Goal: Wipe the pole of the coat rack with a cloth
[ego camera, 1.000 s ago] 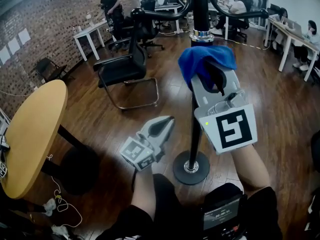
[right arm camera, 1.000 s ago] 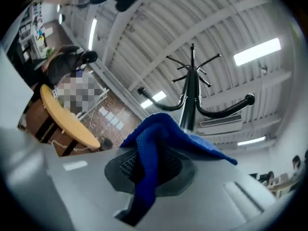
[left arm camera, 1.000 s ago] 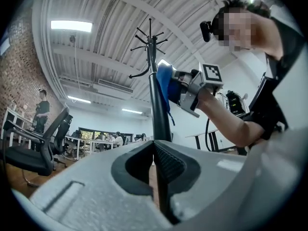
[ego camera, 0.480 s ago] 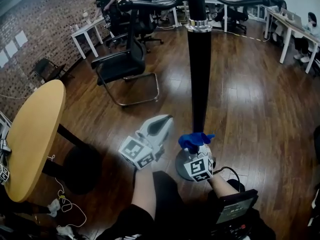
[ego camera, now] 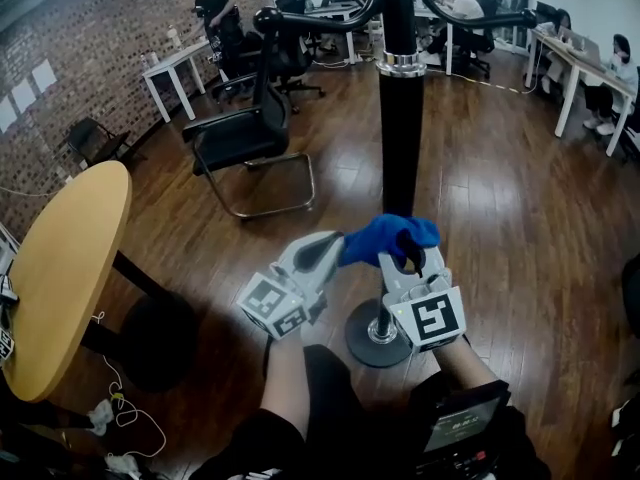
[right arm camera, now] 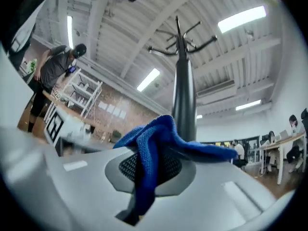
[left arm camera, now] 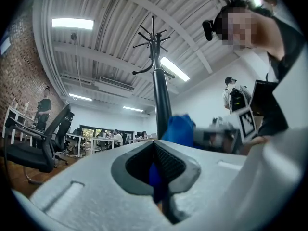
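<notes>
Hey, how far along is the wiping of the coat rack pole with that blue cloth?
Done: the right gripper is clamped on the blue cloth. In hand: the cloth sits low against the pole, above the base. Left: unclear, as the pole shows no wiped marks. The left gripper sits shut beside it.

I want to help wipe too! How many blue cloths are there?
1. The blue cloth is clamped in the right gripper, low down at the coat rack pole. Any others would be out of view.
</notes>
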`<state>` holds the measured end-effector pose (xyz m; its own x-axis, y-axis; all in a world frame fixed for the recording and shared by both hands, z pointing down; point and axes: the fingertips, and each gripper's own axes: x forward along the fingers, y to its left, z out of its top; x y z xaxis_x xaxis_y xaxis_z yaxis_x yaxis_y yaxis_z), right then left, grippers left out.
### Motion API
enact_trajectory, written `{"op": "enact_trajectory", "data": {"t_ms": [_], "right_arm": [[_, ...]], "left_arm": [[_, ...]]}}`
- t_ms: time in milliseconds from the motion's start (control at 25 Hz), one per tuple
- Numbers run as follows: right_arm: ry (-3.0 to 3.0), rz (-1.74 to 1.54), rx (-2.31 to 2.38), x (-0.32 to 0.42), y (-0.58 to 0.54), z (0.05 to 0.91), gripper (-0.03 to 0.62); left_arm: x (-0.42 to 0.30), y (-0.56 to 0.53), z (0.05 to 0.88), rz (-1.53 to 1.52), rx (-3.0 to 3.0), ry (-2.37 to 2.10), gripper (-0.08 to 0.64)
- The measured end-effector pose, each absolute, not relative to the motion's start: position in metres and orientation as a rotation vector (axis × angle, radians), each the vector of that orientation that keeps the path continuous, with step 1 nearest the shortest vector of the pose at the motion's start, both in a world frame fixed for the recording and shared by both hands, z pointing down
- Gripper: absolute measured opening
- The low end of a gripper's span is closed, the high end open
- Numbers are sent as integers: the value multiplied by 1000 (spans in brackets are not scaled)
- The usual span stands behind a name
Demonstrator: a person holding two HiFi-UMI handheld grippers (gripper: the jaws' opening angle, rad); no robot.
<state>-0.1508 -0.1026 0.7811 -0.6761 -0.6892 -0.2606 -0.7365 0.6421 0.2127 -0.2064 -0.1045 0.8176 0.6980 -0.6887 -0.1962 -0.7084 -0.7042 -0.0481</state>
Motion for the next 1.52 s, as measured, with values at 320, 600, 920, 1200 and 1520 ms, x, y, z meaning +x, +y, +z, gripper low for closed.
{"op": "enact_trajectory", "data": {"t_ms": [320, 600, 920, 1200, 1520], "right_arm": [[2358, 344, -1145, -70, -141, 586, 18], [2634, -28, -1225, -86, -200, 797, 18], [2734, -675, -1324, -83, -185, 1087, 18], [2672, -480, -1180, -91, -191, 981, 8], [2395, -53, -1016, -78, -141, 640, 9]], "left_arm": [[-198, -99, 801, 246, -2760, 1120, 0], [-204, -98, 812, 217, -2769, 1138, 0], [-196, -101, 847, 129, -2836, 1143, 0], [-198, -99, 849, 117, -2824, 1145, 0], [-197, -82, 736, 113, -2908, 1110, 0]]}}
